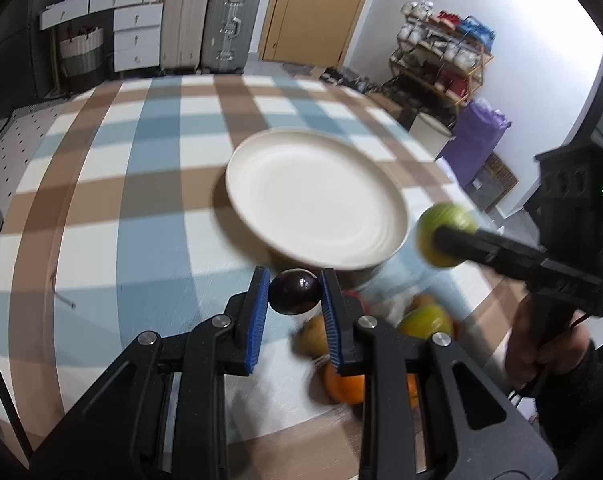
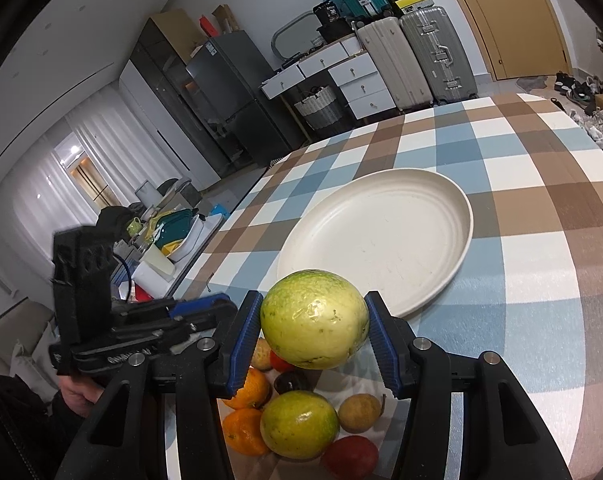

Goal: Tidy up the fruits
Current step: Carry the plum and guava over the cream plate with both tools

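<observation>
My left gripper (image 1: 295, 292) is shut on a dark purple round fruit (image 1: 294, 291), held just short of the cream plate (image 1: 261, 168). My right gripper (image 2: 314, 326) is shut on a large yellow-green fruit (image 2: 314, 325), held above the fruit pile, near the plate's (image 2: 441, 196) front edge. The same green fruit (image 1: 445, 222) and right gripper show at the right of the left wrist view. Below lie loose fruits: oranges (image 2: 243, 430), a green citrus (image 2: 299, 424), a brownish small fruit (image 2: 359, 412) and a red fruit (image 2: 351, 458).
The plate sits on a blue, brown and white checked tablecloth (image 1: 141, 200). Suitcases (image 1: 209, 20), drawers, a door and a shelf rack (image 1: 441, 48) stand beyond the table. The left gripper body (image 2: 113, 320) shows at the left of the right wrist view.
</observation>
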{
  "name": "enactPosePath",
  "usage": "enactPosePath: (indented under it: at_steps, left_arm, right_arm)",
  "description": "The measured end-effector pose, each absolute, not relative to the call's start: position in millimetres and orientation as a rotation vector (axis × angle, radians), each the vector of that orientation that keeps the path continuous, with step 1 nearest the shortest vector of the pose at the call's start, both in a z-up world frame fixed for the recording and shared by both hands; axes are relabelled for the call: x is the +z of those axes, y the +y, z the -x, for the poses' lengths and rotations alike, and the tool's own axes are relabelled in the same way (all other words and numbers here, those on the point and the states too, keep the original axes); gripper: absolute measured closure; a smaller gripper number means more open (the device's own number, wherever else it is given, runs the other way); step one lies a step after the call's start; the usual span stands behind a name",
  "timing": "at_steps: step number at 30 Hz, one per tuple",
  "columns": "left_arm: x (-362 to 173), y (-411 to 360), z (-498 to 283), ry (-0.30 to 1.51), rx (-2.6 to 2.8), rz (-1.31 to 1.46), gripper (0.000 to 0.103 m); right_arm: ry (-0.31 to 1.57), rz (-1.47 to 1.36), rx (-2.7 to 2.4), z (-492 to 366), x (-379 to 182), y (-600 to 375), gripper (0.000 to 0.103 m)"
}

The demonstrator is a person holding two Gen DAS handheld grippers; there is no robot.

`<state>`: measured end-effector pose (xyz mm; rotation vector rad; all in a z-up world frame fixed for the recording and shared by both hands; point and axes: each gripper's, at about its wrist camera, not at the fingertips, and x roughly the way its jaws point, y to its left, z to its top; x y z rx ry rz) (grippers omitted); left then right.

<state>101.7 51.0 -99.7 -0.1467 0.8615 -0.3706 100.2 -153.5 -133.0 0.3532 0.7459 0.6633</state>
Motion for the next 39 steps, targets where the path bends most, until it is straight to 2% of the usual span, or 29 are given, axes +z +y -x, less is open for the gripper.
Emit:
enactPosePath:
  at_steps: [8,19,39]
  left_arm:
    - [-70.8,38.3,-120.4,0.821,-0.409,0.148,0.080]
    - [-65.7,17.1,-170.2,0.842,-0.457,0.157,0.080]
    - [-110.6,3.6,-260.9,0.944,-0.461,0.178,0.080]
  right_arm:
    - [0.733,-0.348,0.669,-112.0,-126.0,-152.1,0.050]
    - [0.736,-0.354,0.659,-143.9,-119.6,-156.7,0.050]
    - [0.827,-0.328,0.615,-222.0,-138.8,-150.4,0.050]
